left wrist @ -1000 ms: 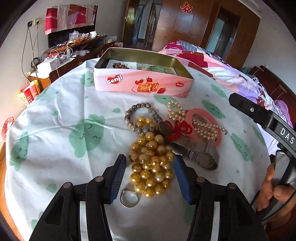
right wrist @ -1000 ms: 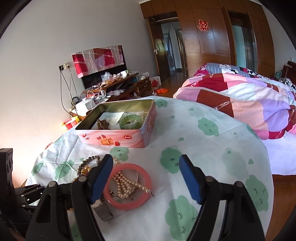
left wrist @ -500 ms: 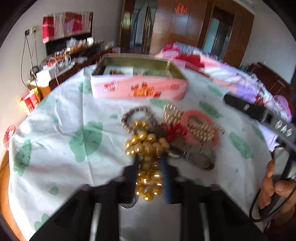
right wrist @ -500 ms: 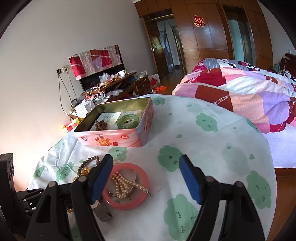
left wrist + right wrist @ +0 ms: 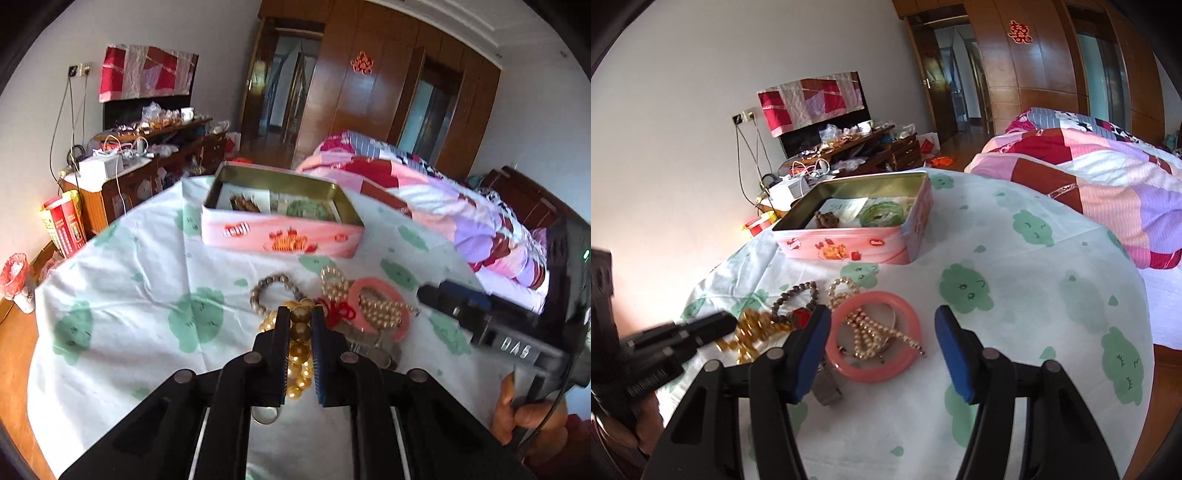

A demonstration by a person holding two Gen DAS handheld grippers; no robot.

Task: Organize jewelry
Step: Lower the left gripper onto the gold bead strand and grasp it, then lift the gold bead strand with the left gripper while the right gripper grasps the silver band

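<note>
Worktop (image 5: 110,280), cloth with green clouds, carrying:

1. Gold beads (image 5: 300,332): my left fingers (image 5: 282,343) are clenched on this strand, near the front edge. The left view shows beads pinched between the pads and more hanging below; the right view shows only an amber blur (image 5: 750,332) beside the left gripper (image 5: 683,336).
2. Pink bangle (image 5: 873,334): lies flat on the cloth. My right fingers (image 5: 812,347) are closing with the bangle between them, pads not yet touching it. Right gripper (image 5: 882,350) seen from the left view as a dark bar (image 5: 491,325), its grip unreadable there.
3. Pearls (image 5: 875,332): draped across the bangle's opening.
4. Dark bead bracelet (image 5: 798,295): just behind the gold beads.
5. Red knot (image 5: 338,312): clear in the left view, half hidden by my finger in the right.
6. Ring (image 5: 265,413): left view only, mostly covered by my gripper.
7. Metal watch band (image 5: 827,386): partly hidden in both views.
8. Tin (image 5: 857,243): open, at the far side. The right view shows a green bangle (image 5: 882,216) and brown beads (image 5: 827,219) inside; both are blurred in the left view.
</note>
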